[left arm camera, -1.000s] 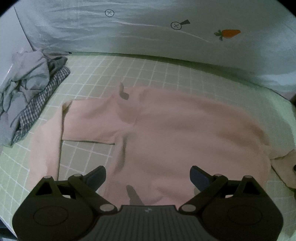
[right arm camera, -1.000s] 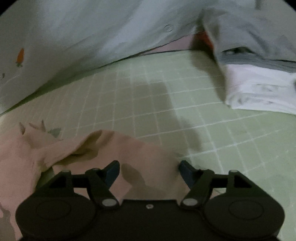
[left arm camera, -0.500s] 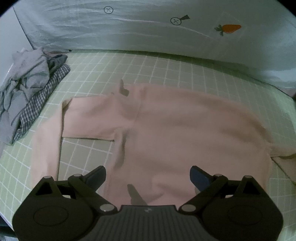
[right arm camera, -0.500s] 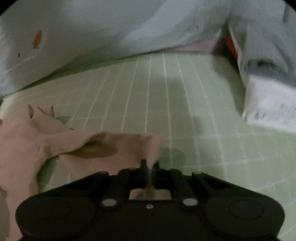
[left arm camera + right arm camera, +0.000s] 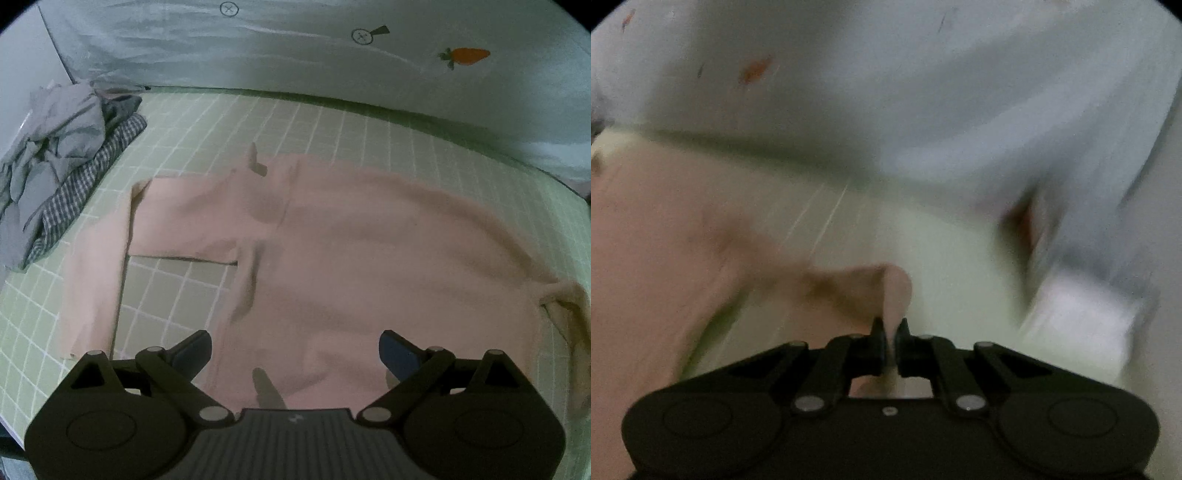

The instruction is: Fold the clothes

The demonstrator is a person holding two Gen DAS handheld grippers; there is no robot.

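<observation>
Spreading across a green sheet [image 5: 332, 122] printed with a white grid, a pink long-sleeved top [image 5: 369, 251] is seen lying mostly flat in the left wrist view. 1 sleeve [image 5: 92, 280] is bent at the elbow at the left side of the garment, so that a patch of the sheet is framed between sleeve and body. The other sleeve [image 5: 565, 306] is bunched and raised at the right edge of that view. The left claw [image 5: 295, 350] is held above the near hem of the top, with its 2 fingers spread wide apart and nothing between them. A crumpled pile of grey and checked clothes [image 5: 62, 166] is seen at the far left, apart from the top. A pale cloth with carrot prints [image 5: 466, 55] is seen behind the sheet.

In the right wrist view, heavily blurred, the right claw [image 5: 891, 341] is seen closed together, with a fold of the pink sleeve [image 5: 886, 288] pinched between its fingers and lifted off the sheet. A white folded item [image 5: 1082, 325] is seen to the right, its detail lost to blur.
</observation>
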